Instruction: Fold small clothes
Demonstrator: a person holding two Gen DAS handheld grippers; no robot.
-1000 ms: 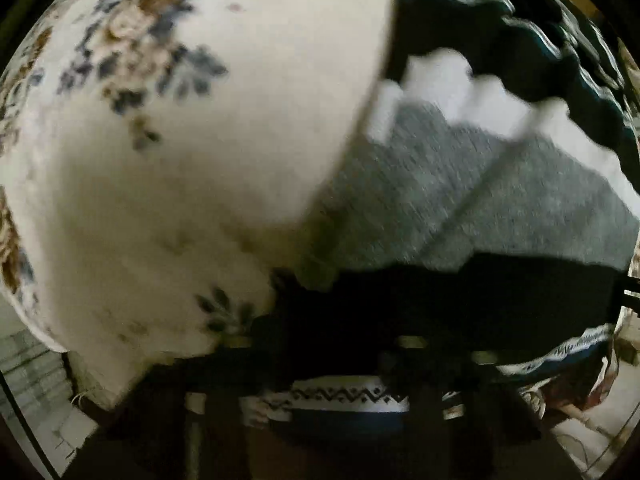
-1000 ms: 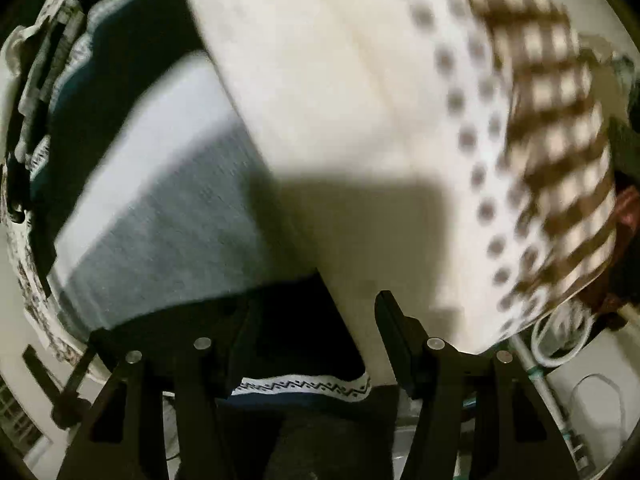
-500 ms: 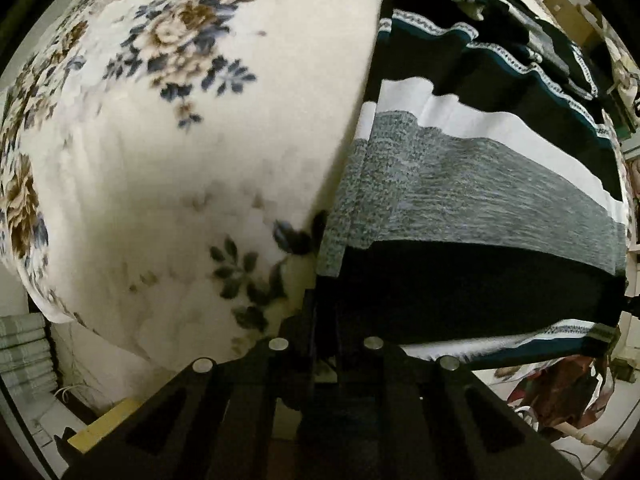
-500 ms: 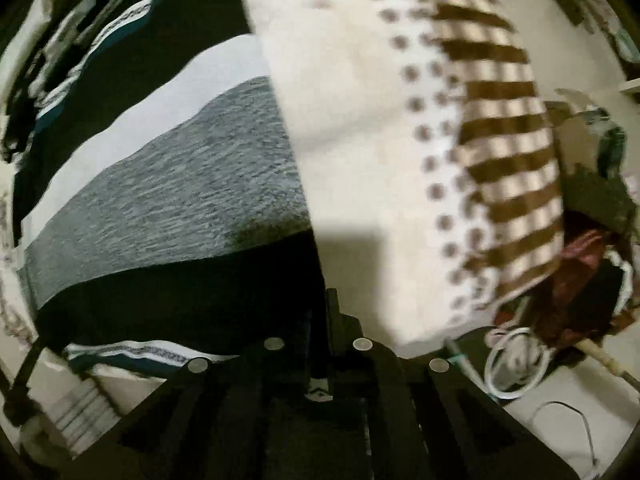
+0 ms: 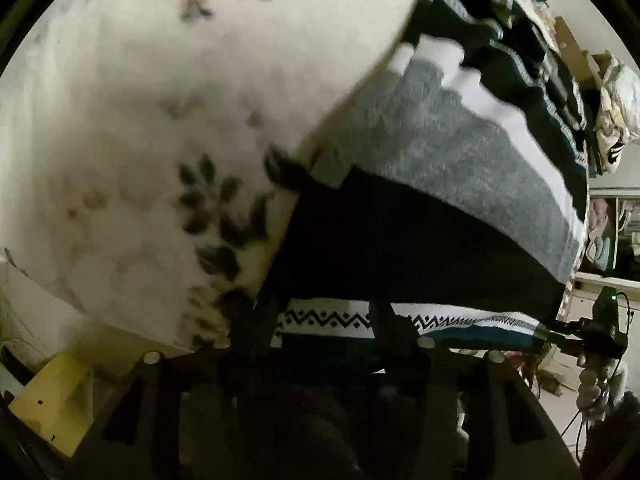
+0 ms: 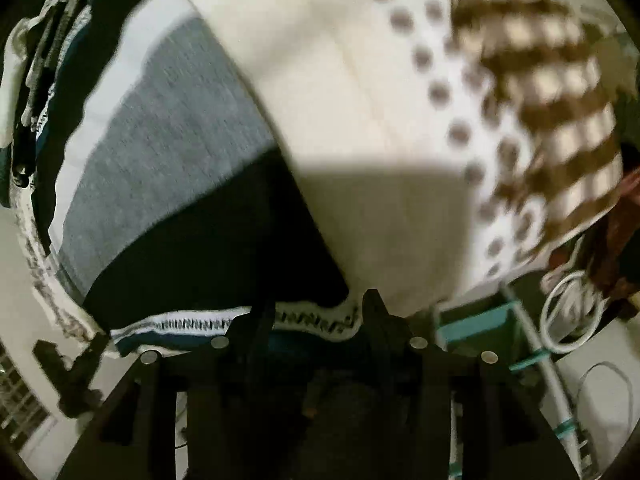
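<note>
The cream floral blanket (image 5: 168, 128) covers the bed, and the striped knit garment (image 5: 460, 184) lies flat on it, hem toward both tools. The left gripper (image 5: 320, 320) and right gripper (image 6: 316, 312) have fingers spread, straddling the patterned hem (image 5: 344, 320). Closing carelessly risks pinching one layer, or the blanket too.

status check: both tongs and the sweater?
Left tongs open at the sweater hem. Right tongs open, same hem. Sweater flat on the blanket; nothing in the way.
</note>
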